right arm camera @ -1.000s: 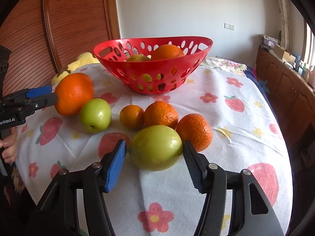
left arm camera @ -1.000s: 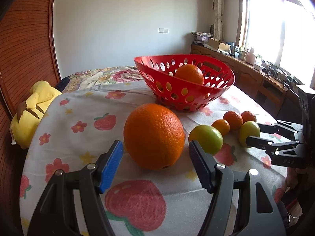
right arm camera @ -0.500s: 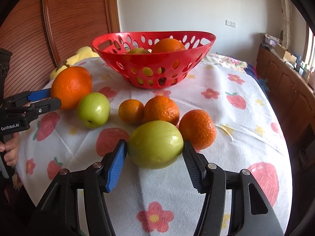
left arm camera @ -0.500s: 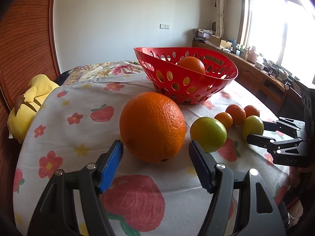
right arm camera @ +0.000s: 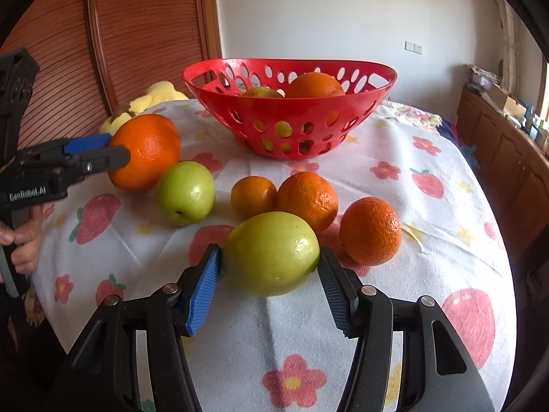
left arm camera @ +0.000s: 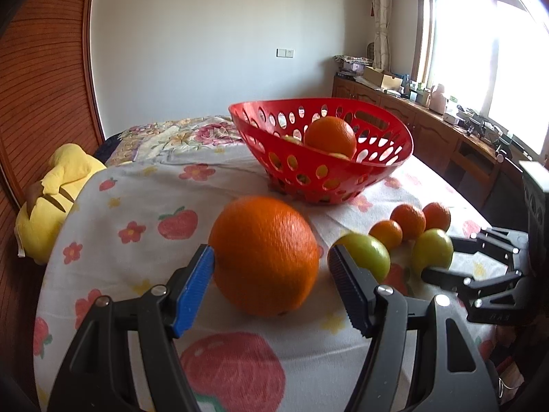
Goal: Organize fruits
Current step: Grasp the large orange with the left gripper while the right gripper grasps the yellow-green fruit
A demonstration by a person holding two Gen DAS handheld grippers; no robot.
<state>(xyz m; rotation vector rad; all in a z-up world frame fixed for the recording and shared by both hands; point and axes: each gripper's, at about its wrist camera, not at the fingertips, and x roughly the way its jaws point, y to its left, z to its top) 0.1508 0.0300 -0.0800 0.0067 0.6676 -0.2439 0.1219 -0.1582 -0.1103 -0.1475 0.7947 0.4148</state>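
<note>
— Where's the big orange (left arm camera: 266, 255)?
— On the flowered desk (left arm camera: 137, 213) before the red basket (left arm camera: 384, 158), pinched by the left gripper (left arm camera: 271, 286).
— And the right gripper (right arm camera: 271, 288)?
— Clamped on a green apple (right arm camera: 271, 252); tangerines (right arm camera: 370, 230) sit just beside it.

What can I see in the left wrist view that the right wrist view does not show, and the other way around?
Only the left wrist view shows the bright window and the left gripper's own fingers, closed on the large orange.

Only the right wrist view shows the person's hand on the left gripper's handle, a yellow-green fruit over the basket rim, and the right gripper closed on the big green fruit.

Both show the red basket with an orange inside, the three small oranges, the smaller green fruit and the yellow plush toy.
</note>
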